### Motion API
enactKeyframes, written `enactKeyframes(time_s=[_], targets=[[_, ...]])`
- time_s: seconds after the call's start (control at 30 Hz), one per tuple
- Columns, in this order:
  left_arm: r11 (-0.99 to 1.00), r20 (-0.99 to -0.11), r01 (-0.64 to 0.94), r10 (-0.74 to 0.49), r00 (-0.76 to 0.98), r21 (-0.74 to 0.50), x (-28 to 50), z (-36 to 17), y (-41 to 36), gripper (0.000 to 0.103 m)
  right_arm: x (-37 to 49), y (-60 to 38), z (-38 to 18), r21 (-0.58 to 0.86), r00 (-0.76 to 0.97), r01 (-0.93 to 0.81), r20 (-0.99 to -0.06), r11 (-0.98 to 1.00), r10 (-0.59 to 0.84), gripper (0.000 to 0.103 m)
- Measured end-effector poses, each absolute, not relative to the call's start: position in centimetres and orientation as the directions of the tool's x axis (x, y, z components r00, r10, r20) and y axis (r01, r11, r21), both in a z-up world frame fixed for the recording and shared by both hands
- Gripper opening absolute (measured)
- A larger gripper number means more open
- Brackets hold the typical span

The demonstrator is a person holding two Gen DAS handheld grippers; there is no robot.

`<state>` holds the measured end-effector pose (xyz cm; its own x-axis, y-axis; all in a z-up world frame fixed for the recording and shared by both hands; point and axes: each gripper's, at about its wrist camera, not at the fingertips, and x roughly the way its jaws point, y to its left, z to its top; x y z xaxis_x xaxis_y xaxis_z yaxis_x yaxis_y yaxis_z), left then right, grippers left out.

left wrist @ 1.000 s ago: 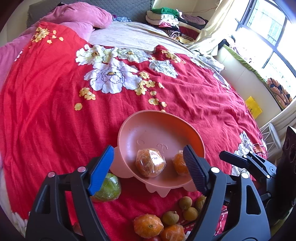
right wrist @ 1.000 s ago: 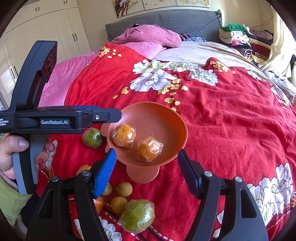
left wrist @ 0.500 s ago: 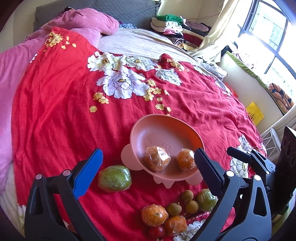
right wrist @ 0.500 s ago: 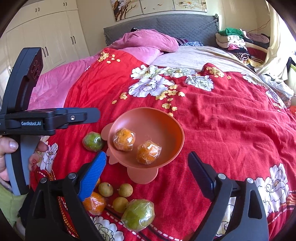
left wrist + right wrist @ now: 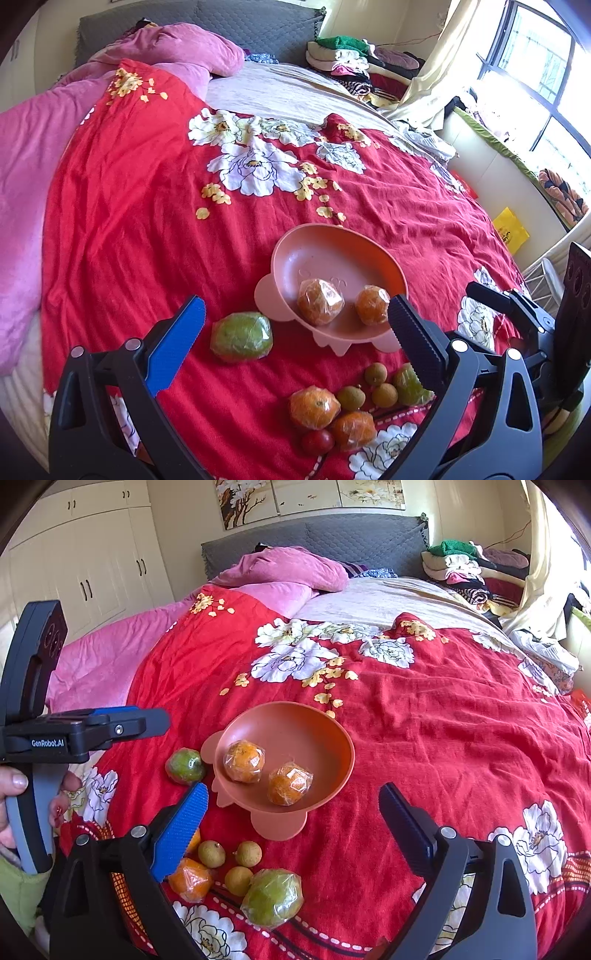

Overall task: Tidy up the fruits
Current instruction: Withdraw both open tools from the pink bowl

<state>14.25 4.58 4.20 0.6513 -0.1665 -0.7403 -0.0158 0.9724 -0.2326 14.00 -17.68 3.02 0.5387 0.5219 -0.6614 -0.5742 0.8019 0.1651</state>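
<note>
A pink footed bowl (image 5: 332, 230) (image 5: 280, 705) stands on the red flowered bedspread with two wrapped oranges (image 5: 319, 301) (image 5: 243, 760) in it. A wrapped green fruit (image 5: 242, 336) (image 5: 184, 766) lies left of the bowl. In front of the bowl lie more wrapped oranges (image 5: 314, 406), small brown longans (image 5: 211, 853), a second green fruit (image 5: 273, 897) and a small red fruit (image 5: 317, 441). My left gripper (image 5: 295, 306) hangs open above the bowl's near side, holding nothing. My right gripper (image 5: 293, 790) is still opening, with nothing between its fingers.
The other tool shows at each view's edge: the left one (image 5: 110, 727) held by a hand (image 5: 14, 782), the right one (image 5: 498, 299). Pink pillows (image 5: 288, 568) and piled clothes (image 5: 461, 568) lie at the bed's head. A window (image 5: 546, 55) is on the right.
Both grippers' jaws have spread wider. The left gripper has drawn back and up from the bowl, so more of the fruit pile shows. Both oranges stay in the bowl.
</note>
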Motion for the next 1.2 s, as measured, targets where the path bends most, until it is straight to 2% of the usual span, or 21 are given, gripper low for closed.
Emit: enactKeyframes(time_s=[1.2], targets=[[0.977, -0.772, -0.014, -0.159, 0.615, -0.212, 9.4, 2.7, 4.3, 0.093, 9.6, -19.1, 2.0, 0.133, 0.512, -0.588, -0.703, 0.798, 0.494, 0.094]])
